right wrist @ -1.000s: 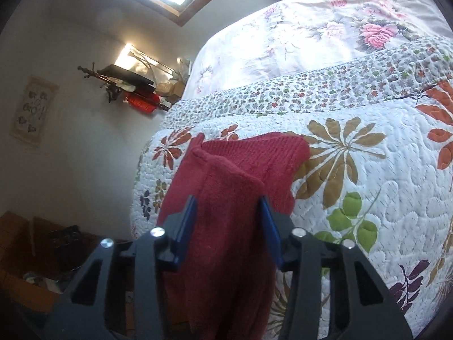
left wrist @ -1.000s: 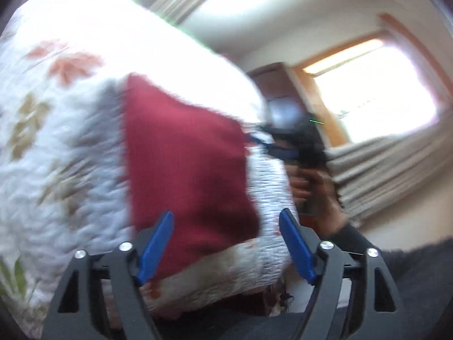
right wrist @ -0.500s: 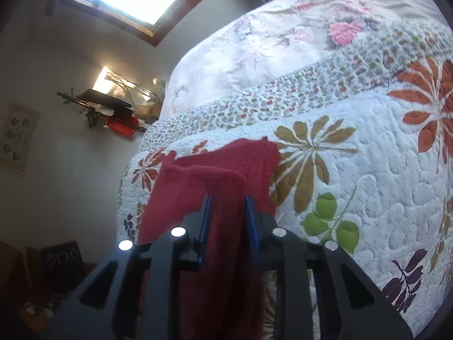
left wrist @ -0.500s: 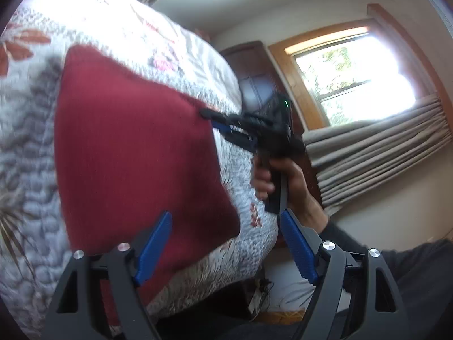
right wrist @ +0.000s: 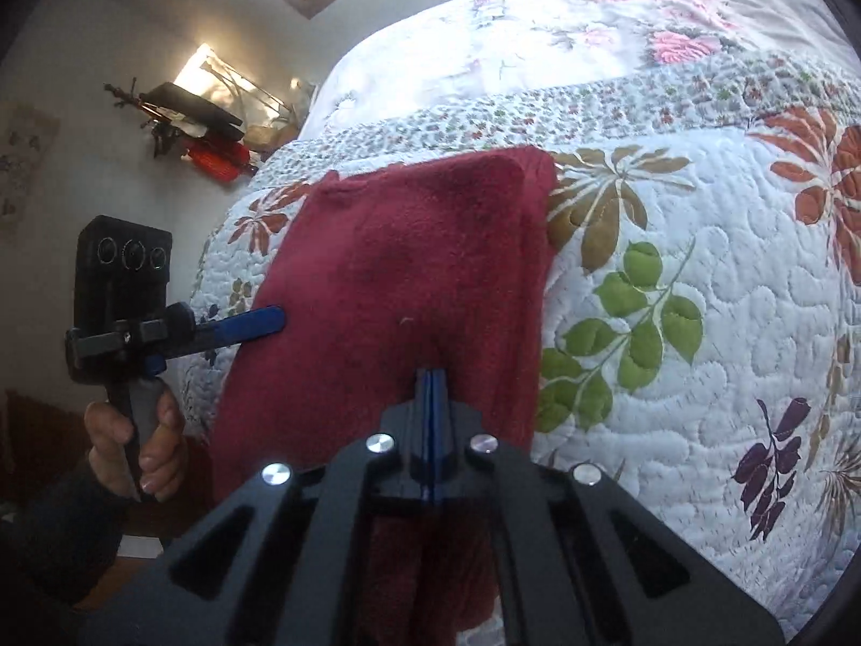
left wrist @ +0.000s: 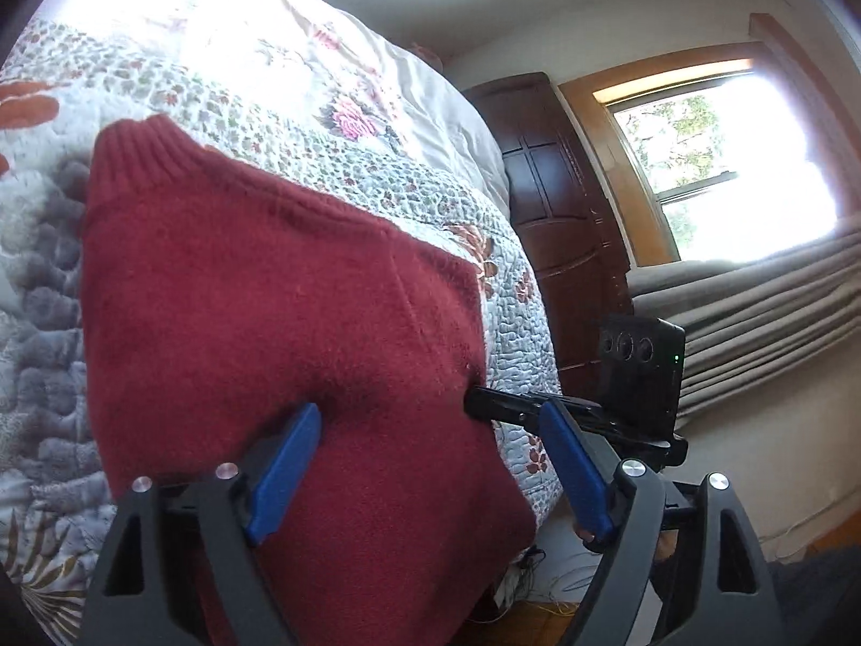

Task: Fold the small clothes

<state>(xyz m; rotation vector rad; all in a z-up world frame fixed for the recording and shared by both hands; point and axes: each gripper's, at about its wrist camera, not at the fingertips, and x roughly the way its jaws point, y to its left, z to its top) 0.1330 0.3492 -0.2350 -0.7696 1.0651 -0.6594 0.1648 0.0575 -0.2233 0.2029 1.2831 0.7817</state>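
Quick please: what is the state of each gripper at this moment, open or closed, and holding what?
Left gripper: open, holding nothing, over the red knitted garment.
Right gripper: closed, pinching the garment's near edge.

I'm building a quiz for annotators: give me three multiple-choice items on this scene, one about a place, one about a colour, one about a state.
1. Where does the sweater lie?
A. on the floor
B. on the quilted bed
C. on a chair

2. What colour is the sweater?
A. dark red
B. green
C. white

3. How is the right gripper?
A. wide open
B. out of view
C. shut on the sweater

Key: 1 B, it rests on the floral quilt near the bed's edge. 2 A, the knit is dark red in both views. 3 C, its blue pads meet on a pinch of the fabric, while the left gripper is open.
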